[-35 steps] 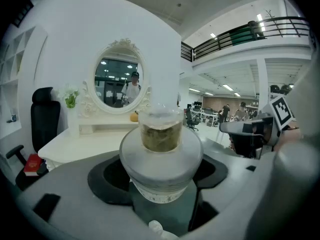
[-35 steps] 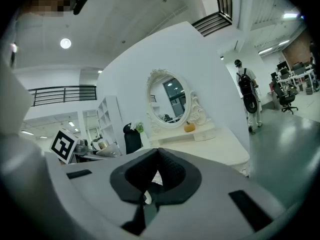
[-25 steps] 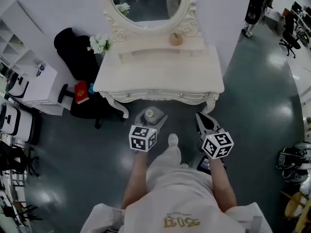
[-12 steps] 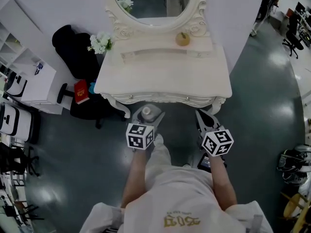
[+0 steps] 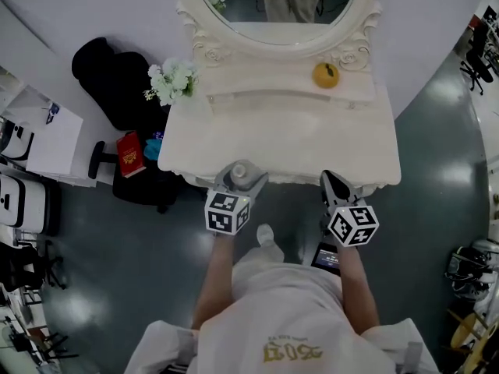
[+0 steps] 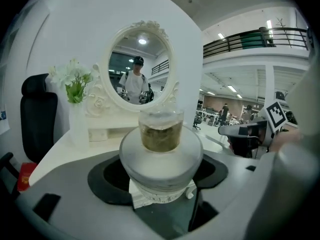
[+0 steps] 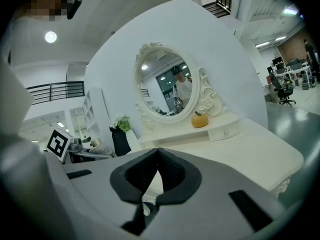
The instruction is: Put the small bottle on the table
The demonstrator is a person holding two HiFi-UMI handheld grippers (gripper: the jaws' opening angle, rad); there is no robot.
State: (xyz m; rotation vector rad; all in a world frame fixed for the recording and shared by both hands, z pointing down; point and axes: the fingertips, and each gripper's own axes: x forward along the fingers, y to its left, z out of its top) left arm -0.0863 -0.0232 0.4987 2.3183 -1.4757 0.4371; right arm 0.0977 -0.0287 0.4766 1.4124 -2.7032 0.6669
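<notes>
Bottle (image 6: 160, 134) round, clear-walled, white-collared, clamped in left claw (image 5: 242, 179).

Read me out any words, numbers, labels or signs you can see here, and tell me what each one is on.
Nothing reads clearly enough to quote.
Gold print on the person's top: upside down, maybe digits, unclear.
Red book: print too small.
White label on the small bottle: blurred.
Cubes on the left gripper and right gripper: square patterns, no letters.
</notes>
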